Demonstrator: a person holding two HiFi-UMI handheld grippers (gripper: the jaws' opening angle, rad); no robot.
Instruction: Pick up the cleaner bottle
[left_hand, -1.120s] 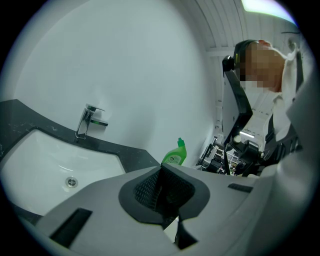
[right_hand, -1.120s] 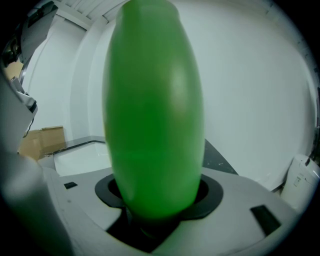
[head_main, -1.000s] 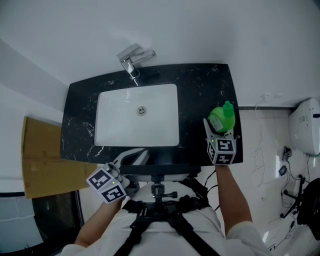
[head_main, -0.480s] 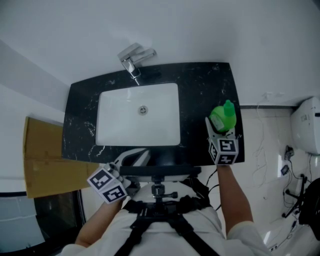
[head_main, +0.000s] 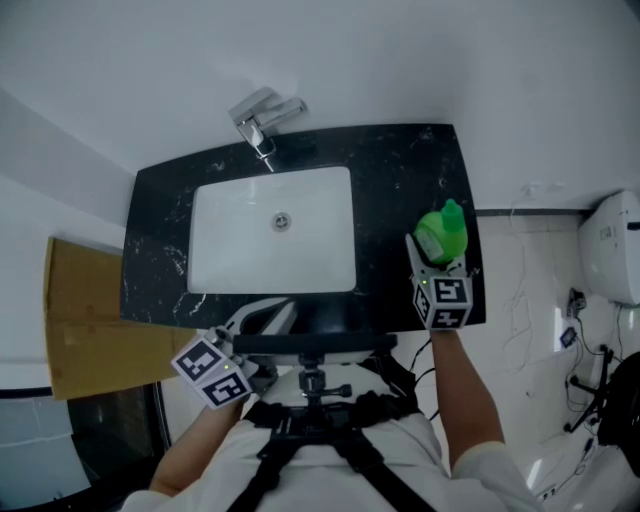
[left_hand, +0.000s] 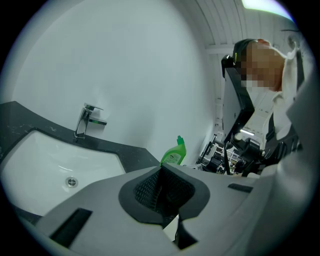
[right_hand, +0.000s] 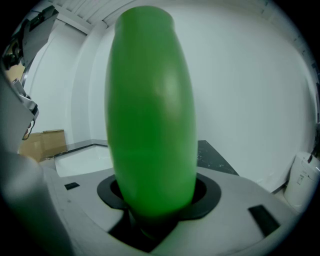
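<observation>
Right gripper (head_main: 438, 260): jaws have just been closing, with the cleaner bottle (head_main: 442, 234) between them. In the right gripper view the dark curved pads (right_hand: 206, 194) sit against both sides of the green body, low on the bottle. A grip is on, though how firm it is cannot be told.

Left gripper (left_hand: 161, 191): jaws together, nothing between them. Held near the front edge of the counter, apart from the work.

Cleaner bottle: green, upright, nozzle cap on top. Stands on the black countertop (head_main: 400, 180) near its right front corner, to the right of the white sink basin (head_main: 230, 240) and well apart from the tap (head_main: 262, 115).

Step in hand: securing the grip before lifting.

Handling notes:
- The body is smooth, rounded plastic and is likely to slip or yield if squeezed unevenly, so keep it seated in the pad hollows.
- Finish closing until it is snug, no harder.
- Lift straight up and keep the bottle vertical, as the hold is low and the top may lean.
- Keep clear of the counter edge close by.
</observation>
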